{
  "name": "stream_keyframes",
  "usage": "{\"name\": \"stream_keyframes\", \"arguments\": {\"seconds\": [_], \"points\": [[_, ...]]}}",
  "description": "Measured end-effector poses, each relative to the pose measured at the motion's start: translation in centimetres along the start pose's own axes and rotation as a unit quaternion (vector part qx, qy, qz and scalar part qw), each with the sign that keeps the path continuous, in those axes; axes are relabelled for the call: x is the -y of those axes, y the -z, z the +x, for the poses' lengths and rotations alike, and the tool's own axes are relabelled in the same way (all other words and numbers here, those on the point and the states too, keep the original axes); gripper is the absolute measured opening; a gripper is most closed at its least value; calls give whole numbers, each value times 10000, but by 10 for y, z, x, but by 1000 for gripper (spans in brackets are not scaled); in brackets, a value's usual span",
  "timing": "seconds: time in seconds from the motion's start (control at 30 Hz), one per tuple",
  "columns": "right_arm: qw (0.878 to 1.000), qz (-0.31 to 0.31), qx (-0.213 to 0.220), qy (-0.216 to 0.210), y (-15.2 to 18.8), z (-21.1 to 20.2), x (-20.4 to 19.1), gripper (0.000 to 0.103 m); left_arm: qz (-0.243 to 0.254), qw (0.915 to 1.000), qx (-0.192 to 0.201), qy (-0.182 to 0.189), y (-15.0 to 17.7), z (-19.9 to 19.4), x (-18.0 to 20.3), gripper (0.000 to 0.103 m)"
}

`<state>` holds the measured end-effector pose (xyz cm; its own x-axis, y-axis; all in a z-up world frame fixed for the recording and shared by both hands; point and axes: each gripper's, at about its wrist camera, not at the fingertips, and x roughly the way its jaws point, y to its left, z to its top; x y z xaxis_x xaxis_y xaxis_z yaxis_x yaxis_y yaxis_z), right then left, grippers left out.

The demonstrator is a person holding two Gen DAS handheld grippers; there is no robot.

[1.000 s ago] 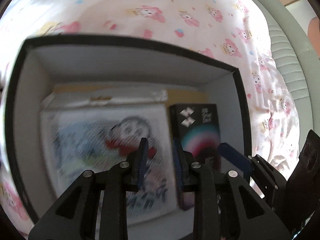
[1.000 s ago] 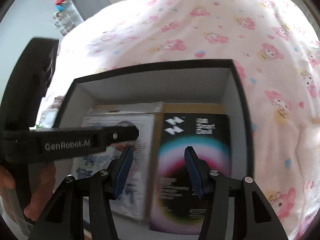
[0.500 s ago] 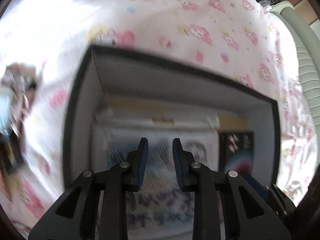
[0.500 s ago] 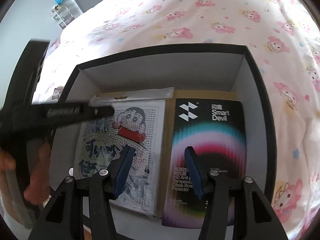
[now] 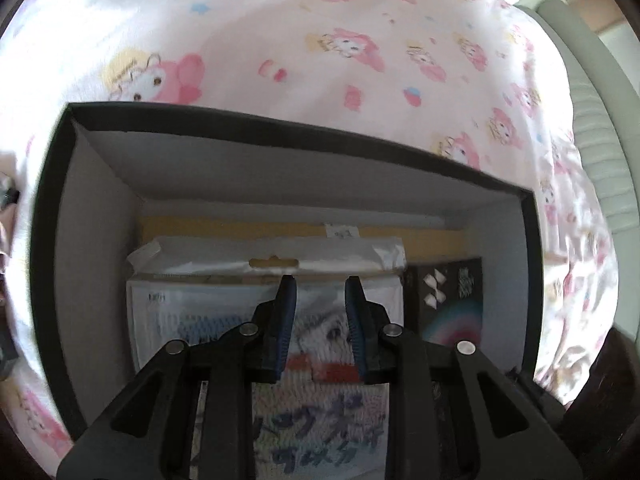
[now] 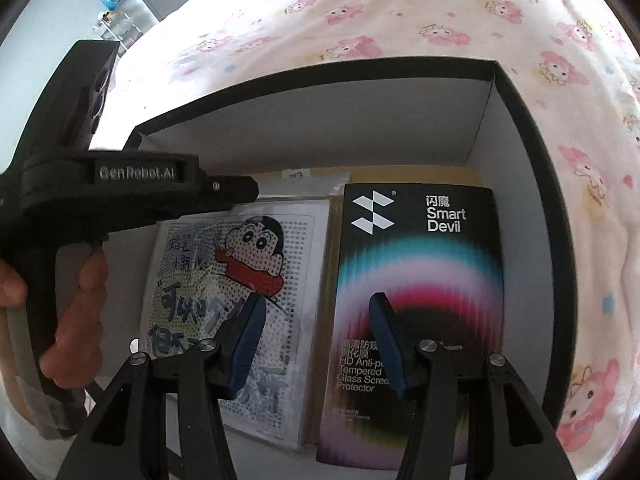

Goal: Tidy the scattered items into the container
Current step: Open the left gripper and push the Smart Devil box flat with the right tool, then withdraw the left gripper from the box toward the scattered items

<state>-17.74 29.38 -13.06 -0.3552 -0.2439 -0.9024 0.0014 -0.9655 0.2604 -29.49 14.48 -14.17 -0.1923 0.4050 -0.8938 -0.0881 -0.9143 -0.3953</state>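
Note:
A black box with white inner walls point(image 5: 100, 184) point(image 6: 520, 184) sits on the pink cartoon bedsheet. Inside lie a clear-bagged cartoon picture pack point(image 5: 224, 312) point(image 6: 200, 300) on the left and a black Smart Devil screen-protector package point(image 5: 452, 296) point(image 6: 420, 264) on the right, over a tan sheet. My left gripper point(image 5: 320, 284) is open and empty above the picture pack; its body shows in the right wrist view point(image 6: 132, 184). My right gripper point(image 6: 316, 304) is open and empty above both flat items.
The pink patterned bedsheet point(image 5: 320, 40) point(image 6: 400, 12) surrounds the box. A grey padded edge point(image 5: 592, 120) lies to the right. A person's hand point(image 6: 76, 300) holds the left gripper's handle. Some blurred items point(image 5: 6, 196) lie at the far left.
The left gripper swung left over the box and back toward its middle, with its jaws a little wider. The right gripper stayed over the box, open.

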Motion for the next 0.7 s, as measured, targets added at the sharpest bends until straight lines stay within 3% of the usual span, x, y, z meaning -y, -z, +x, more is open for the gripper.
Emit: {"name": "stream_keyframes", "arguments": {"seconds": [0.3,0.47,0.53,0.7], "points": [[9962,241,799,247,23,-63,-1,50,482,9952,855,-44,72,-81,22,27],[9933,287,1100,184,47,-96,-27,50,833,9877,1270,-358,117,-128,37,41],[9928,240,1165,108,60,-109,-37,50,876,9859,1355,-456,129,-141,39,41],[9905,117,1370,43,85,-130,-61,50,738,9865,1439,-240,163,-170,31,41]]}}
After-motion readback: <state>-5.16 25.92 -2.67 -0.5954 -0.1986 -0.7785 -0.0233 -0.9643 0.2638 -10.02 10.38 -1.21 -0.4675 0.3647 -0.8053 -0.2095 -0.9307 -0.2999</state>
